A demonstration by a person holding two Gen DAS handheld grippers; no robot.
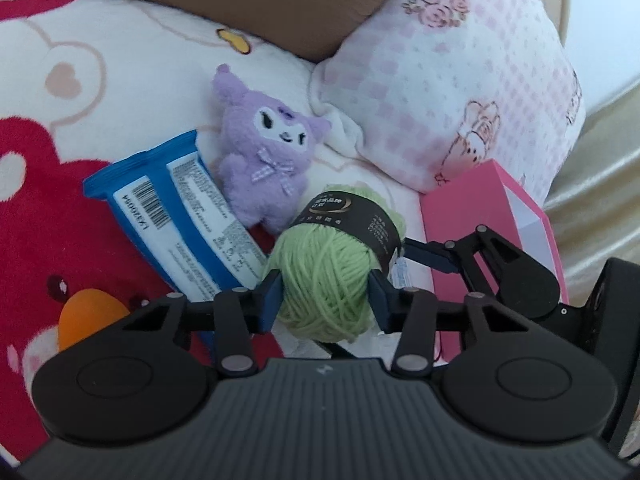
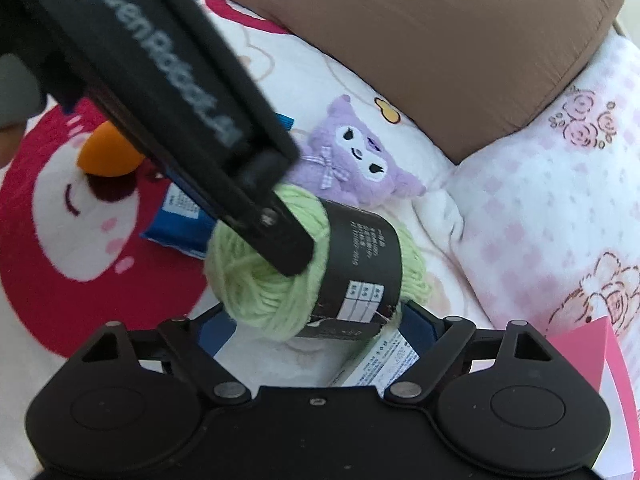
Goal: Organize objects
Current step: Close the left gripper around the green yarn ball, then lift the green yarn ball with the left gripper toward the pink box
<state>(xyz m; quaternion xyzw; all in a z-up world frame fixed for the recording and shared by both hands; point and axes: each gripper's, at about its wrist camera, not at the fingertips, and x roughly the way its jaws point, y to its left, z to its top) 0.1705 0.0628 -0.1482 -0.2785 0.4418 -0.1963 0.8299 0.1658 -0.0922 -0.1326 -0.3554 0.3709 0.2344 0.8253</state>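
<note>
A green yarn ball [image 1: 328, 276] with a black label band is clamped between the blue pads of my left gripper [image 1: 326, 294], over the bed. In the right wrist view the same yarn ball [image 2: 276, 280] has the left gripper's finger [image 2: 280, 240] pressed on it. My right gripper [image 2: 320, 320] is open, its fingers spread on either side of the yarn's near end, touching or almost touching it. A purple plush toy [image 1: 268, 160] and a blue packet [image 1: 180, 224] lie just beyond. A pink box [image 1: 492, 216] sits to the right.
The bed has a white and red cartoon blanket [image 1: 80, 80]. A pink checked pillow [image 1: 460, 92] lies at the right and a brown pillow [image 2: 440, 40] at the back. An orange object [image 2: 108, 152] lies on the blanket at the left.
</note>
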